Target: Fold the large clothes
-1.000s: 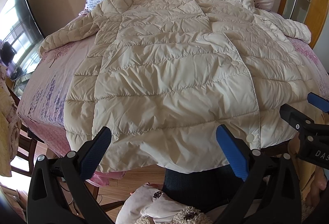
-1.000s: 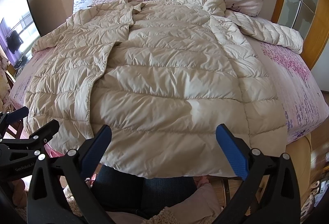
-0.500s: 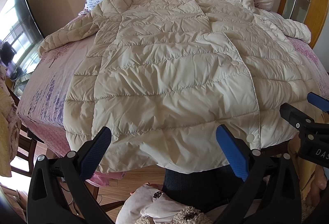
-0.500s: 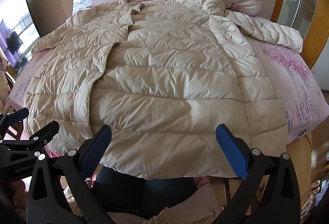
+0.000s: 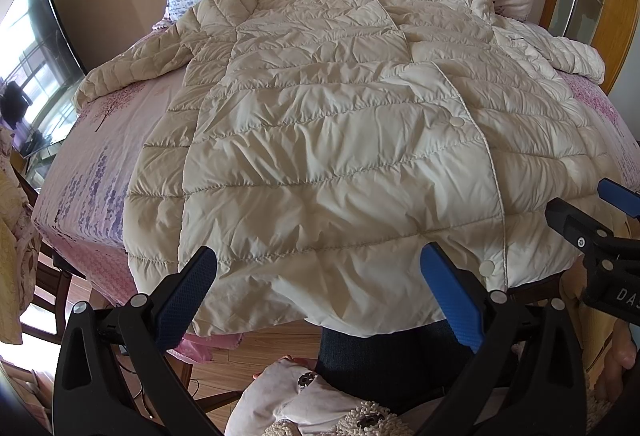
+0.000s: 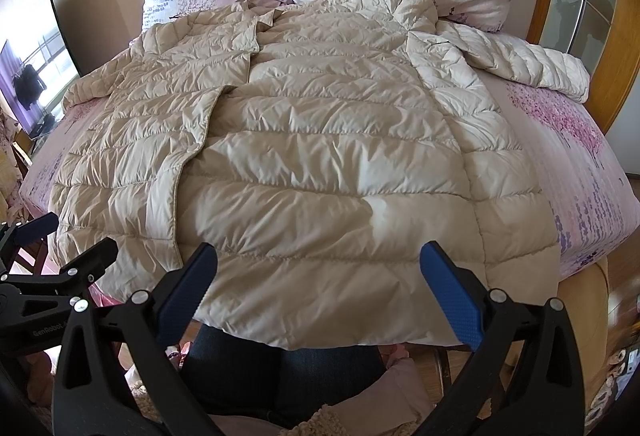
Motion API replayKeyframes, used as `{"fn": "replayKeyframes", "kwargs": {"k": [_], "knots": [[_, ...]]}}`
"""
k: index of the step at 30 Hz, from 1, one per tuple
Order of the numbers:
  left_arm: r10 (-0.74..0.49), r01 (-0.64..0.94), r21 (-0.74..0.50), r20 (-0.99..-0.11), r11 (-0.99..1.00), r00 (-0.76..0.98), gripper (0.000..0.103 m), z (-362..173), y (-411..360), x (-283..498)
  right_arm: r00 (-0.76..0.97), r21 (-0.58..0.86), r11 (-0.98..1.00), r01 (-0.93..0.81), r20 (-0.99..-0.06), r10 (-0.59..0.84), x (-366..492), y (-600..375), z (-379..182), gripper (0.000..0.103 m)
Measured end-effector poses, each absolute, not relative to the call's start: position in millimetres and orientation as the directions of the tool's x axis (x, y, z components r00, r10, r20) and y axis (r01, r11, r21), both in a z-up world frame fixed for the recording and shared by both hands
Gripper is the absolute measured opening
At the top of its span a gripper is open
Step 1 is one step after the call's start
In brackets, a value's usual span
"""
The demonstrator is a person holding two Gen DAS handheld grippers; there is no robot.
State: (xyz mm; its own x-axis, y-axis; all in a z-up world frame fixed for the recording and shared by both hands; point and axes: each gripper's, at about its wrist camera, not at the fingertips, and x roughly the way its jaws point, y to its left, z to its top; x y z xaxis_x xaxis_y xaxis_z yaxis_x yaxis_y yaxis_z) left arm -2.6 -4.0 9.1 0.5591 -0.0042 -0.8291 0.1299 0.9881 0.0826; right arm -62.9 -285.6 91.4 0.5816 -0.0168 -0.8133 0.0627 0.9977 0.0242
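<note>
Lying spread flat across the bed (image 5: 80, 172), front closed and both sleeves flung outward, the cream quilted coat (image 5: 328, 156) shows no fold made yet. Left claw (image 5: 320, 288) and right claw (image 6: 320, 288) both hover near the hem, fingers wide apart, gripping nothing; every fold remains.

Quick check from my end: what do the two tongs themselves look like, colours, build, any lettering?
Both look alike. The left tongs have two black angular plastic arms with silver screw heads and blue textured pads on the fingers. The right tongs have the same build. White lettering shows on each body, cut off at the frame edge: "DA" on the right, "GenRobot" on the left. No cables visible.
</note>
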Motion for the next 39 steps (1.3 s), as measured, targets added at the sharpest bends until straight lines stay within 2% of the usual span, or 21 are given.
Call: {"fn": "replayKeyframes", "kwargs": {"k": [17,22,25,28,33,34,36,39], "knots": [[-0.009,0.136,0.08,-0.835,0.987,0.55,0.102,8.2,-8.6,1.0,0.625,0.076,0.995,0.058,-0.78,0.023,-64.2,-287.8,94.9,0.101],[-0.041,0.165,0.062,-0.832,0.984,0.553,0.102,8.5,-7.4,5.6,0.69,0.125,0.991,0.049,-0.722,0.057,-61.1,-300.5,99.6,0.101],[-0.076,0.201,0.044,-0.828,0.979,0.555,0.102,11.4,-7.9,10.4,0.744,0.2,0.98,0.003,-0.655,0.132,-53.8,-322.4,110.1,0.101],[-0.101,0.229,0.035,-0.826,0.973,0.554,0.102,15.8,-7.8,19.4,0.768,0.23,0.97,0.074,-0.634,0.092,-36.0,-359.6,127.2,0.101],[-0.13,0.242,0.021,-0.798,0.97,0.589,0.102,33.2,2.0,45.2,0.8,0.423,0.86,0.285,-0.599,0.03,1.8,-473.5,148.6,0.101],[-0.138,0.242,0.017,-0.783,0.97,0.607,0.102,38.4,4.9,51.5,0.8,0.454,0.827,0.332,-0.6,0.008,8.7,-496.9,149.3,0.099],[-0.17,0.248,-0.01,-0.755,0.969,0.633,0.102,50.4,11.2,69.3,0.792,0.525,0.737,0.425,-0.609,-0.023,23.3,-547.4,145.7,0.089],[-0.219,0.273,-0.055,-0.752,0.961,0.621,0.102,61.2,12.6,97.6,0.776,0.628,0.571,0.529,-0.63,-0.026,43.7,-616.8,126.6,0.081]]}}
